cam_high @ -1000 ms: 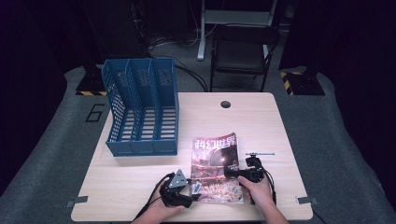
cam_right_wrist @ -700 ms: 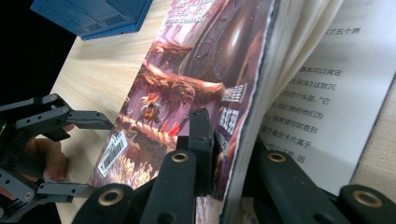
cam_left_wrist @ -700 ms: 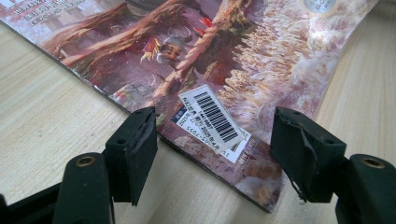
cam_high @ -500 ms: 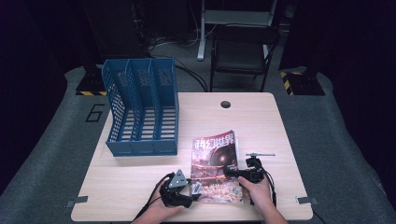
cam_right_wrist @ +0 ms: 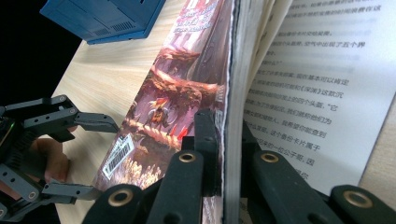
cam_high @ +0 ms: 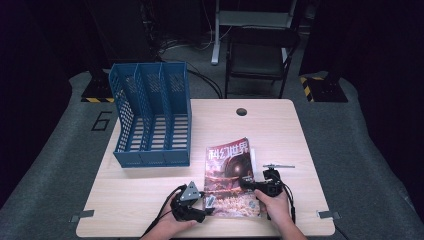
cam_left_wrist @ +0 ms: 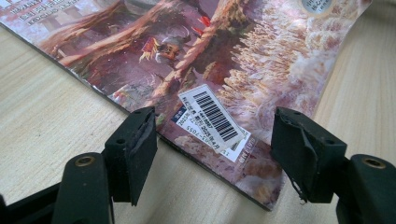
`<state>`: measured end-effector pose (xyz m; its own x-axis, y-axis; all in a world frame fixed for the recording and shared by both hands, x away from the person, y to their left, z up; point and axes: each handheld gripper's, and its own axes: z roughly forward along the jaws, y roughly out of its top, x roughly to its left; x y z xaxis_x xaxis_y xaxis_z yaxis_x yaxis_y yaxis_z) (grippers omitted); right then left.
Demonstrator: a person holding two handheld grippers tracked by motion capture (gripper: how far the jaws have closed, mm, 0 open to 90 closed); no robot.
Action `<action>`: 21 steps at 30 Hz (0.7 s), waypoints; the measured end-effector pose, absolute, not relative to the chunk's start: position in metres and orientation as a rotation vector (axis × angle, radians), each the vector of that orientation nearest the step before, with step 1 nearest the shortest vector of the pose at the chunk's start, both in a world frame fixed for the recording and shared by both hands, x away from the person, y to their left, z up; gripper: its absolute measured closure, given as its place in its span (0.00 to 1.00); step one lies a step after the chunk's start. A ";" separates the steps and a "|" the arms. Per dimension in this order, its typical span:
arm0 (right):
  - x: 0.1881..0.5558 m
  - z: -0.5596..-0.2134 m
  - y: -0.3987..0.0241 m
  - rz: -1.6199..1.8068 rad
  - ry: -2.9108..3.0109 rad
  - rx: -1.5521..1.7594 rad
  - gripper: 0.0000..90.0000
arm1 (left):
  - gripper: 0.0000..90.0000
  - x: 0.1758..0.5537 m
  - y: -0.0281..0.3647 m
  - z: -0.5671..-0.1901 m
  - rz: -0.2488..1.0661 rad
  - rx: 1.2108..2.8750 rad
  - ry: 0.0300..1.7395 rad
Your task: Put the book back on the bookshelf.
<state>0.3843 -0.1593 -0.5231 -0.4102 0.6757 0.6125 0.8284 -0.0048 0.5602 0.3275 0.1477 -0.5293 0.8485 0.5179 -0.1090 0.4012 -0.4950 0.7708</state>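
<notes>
A magazine (cam_high: 230,170) with a dark fantasy cover lies on the wooden table (cam_high: 280,130), near its front edge. My right gripper (cam_high: 248,183) is shut on the magazine's right edge. In the right gripper view the jaws (cam_right_wrist: 227,126) pinch the cover and several pages (cam_right_wrist: 182,88), lifted off a printed page (cam_right_wrist: 317,93) beneath. My left gripper (cam_high: 207,202) stands open at the magazine's lower left corner. In the left gripper view its pads (cam_left_wrist: 215,133) straddle the barcode label (cam_left_wrist: 212,119) without touching the cover (cam_left_wrist: 224,56). The right gripper view shows the left gripper (cam_right_wrist: 88,156) farther off.
A blue three-slot file rack (cam_high: 150,115) stands on the table's left half, its corner (cam_right_wrist: 102,16) seen in the right gripper view. A thin metal rod (cam_high: 278,165) lies just right of the magazine. A cable hole (cam_high: 241,111) sits at the table's far edge, a chair (cam_high: 260,55) behind it.
</notes>
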 end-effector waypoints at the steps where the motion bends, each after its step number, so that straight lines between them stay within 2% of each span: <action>1: 0.383 -0.522 -0.158 -1.385 -2.097 -1.604 0.96 | 0.35 0.328 0.149 -0.528 0.153 2.171 0.655; 13: 0.378 -0.516 -0.156 -1.450 -2.168 -1.568 0.96 | 0.35 0.332 0.149 -0.525 0.131 2.183 0.673; 21: 0.370 -0.510 -0.155 -1.517 -2.202 -1.544 0.96 | 0.28 0.337 0.149 -0.523 0.153 2.160 0.708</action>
<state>0.3705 -0.1555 -0.5104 -0.4991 0.6862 0.5292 0.7390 0.0181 0.6734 0.3372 0.1488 -0.5233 0.8334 0.5369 -0.1312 0.4350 -0.4905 0.7551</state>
